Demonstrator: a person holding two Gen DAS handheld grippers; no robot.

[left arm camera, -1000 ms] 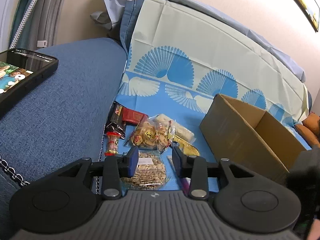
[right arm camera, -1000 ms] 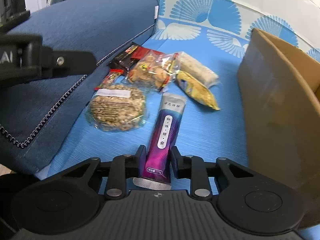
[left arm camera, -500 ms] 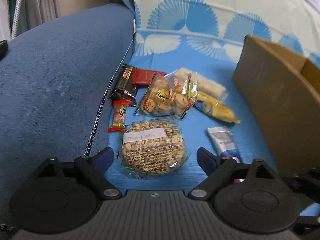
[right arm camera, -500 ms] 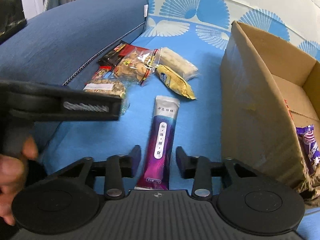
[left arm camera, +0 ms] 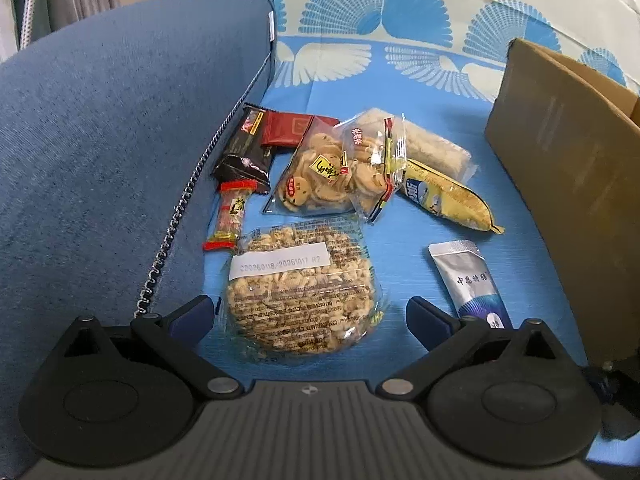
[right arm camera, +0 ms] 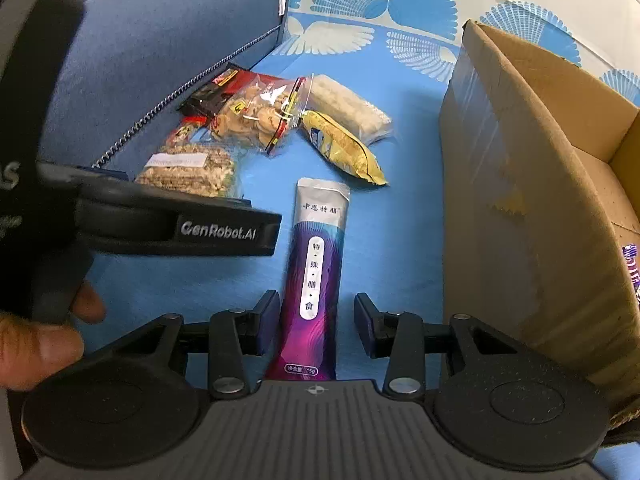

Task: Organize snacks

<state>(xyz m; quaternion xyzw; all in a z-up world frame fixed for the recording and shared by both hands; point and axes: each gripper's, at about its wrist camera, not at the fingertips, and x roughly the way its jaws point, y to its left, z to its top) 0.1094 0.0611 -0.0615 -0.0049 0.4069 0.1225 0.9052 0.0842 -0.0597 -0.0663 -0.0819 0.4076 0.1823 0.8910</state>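
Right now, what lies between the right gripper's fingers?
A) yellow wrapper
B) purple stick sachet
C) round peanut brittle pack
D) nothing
B: in the right wrist view the purple stick sachet lies flat on the blue cloth between the right gripper fingers, with a gap on each side, so it is not clamped.

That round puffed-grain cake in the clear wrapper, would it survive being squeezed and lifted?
Probably, if gripped gently. The round grain cake looks like loosely bonded puffed pieces, so it likely crumbles under a hard pinch. Its clear wrapper looks glossy and loose, so it may slip. It lies flat, so it is unlikely to roll, and it is probably light for its size.
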